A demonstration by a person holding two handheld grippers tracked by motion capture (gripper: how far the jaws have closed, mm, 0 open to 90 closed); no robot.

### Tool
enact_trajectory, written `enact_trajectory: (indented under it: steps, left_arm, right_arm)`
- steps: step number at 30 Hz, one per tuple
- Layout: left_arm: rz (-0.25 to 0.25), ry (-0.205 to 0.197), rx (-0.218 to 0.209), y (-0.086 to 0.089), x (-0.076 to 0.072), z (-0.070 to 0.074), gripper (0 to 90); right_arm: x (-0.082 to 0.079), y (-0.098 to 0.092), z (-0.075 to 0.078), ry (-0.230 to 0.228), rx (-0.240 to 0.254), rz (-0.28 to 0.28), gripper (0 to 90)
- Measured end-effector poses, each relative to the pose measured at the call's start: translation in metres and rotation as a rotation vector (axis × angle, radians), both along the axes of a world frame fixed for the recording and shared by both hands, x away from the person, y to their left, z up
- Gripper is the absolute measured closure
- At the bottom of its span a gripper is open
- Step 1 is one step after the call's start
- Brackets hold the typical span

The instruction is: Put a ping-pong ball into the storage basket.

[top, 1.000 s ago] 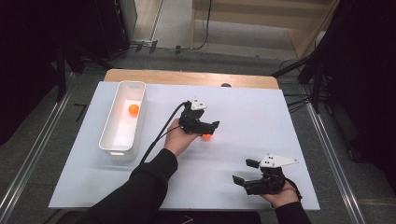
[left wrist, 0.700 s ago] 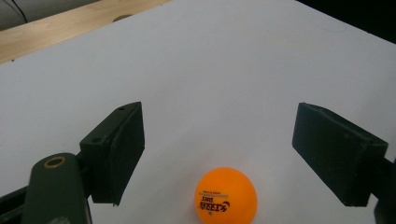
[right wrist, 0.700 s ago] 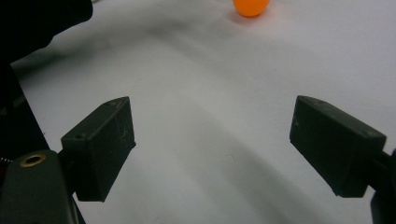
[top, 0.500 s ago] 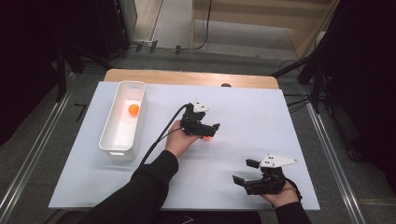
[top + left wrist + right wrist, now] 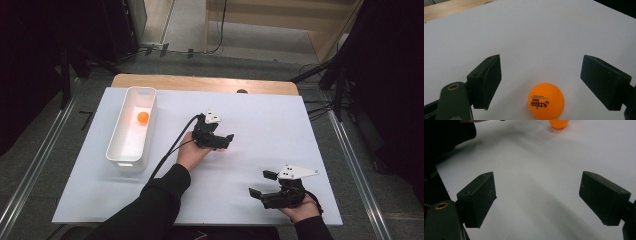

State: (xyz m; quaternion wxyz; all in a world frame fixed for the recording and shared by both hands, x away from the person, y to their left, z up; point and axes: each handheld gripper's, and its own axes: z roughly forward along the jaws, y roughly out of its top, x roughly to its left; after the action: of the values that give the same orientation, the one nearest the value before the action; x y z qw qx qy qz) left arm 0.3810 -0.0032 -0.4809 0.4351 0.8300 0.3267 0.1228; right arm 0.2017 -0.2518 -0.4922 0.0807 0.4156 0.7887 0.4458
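**Between my left jaws: getting a good hold on the ball**

Between the two black jaws of my left gripper (image 5: 540, 83) sits the small orange plastic ping-pong ball (image 5: 546, 100) on the flat white table board (image 5: 260, 120). The jaws are wide apart and do not touch the ball yet. It lies nearer to one jaw than to the other, so I think I should slide the gripper sideways until the ball is in the middle. Then I would close slowly, because a round light ball can pop out and roll away.

Left of the ball, well apart from it, stands the long white plastic bin (image 5: 131, 129) with another orange ball (image 5: 143, 117) inside. I guess this ball goes there too.

My right gripper (image 5: 264, 186) rests near the front edge of the board, jaws apart and holding nothing.
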Motion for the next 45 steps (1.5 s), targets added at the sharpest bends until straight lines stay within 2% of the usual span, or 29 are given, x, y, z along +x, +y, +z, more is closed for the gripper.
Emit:
enact_trajectory:
  steps: [14,19,26,27,32,34,41,45]
  left_arm:
    - [0.002,0.026,0.005,-0.002,-0.003,-0.014,17.4]
    - [-0.003,0.026,0.018,-0.003,-0.005,-0.02,17.4]
    - [0.007,0.028,0.058,-0.005,-0.006,-0.025,17.3]
    - [0.012,0.029,0.078,-0.005,-0.006,-0.026,17.3]
    - [0.02,0.039,0.089,-0.005,-0.006,-0.031,17.3]
    - [0.013,0.042,0.118,-0.006,-0.006,-0.033,17.3]
    - [0.021,0.058,0.125,-0.007,-0.005,-0.034,17.3]
    - [0.018,0.043,0.153,-0.009,-0.006,-0.035,17.3]
  right_arm:
    - [0.001,-0.001,0.0,-0.004,0.003,0.003,12.5]
    - [0.002,0.0,0.0,-0.001,0.0,0.008,12.5]
    - [0.002,0.001,0.0,-0.003,-0.001,0.012,12.5]
    - [0.002,0.001,0.0,-0.004,-0.002,0.013,12.5]
    - [0.002,0.001,0.0,-0.001,0.0,0.009,12.5]
    - [0.002,0.001,0.0,-0.001,0.001,0.009,12.5]
    - [0.002,0.001,0.0,-0.001,0.0,0.008,12.5]
    - [0.002,0.001,0.0,0.002,-0.001,0.008,12.5]
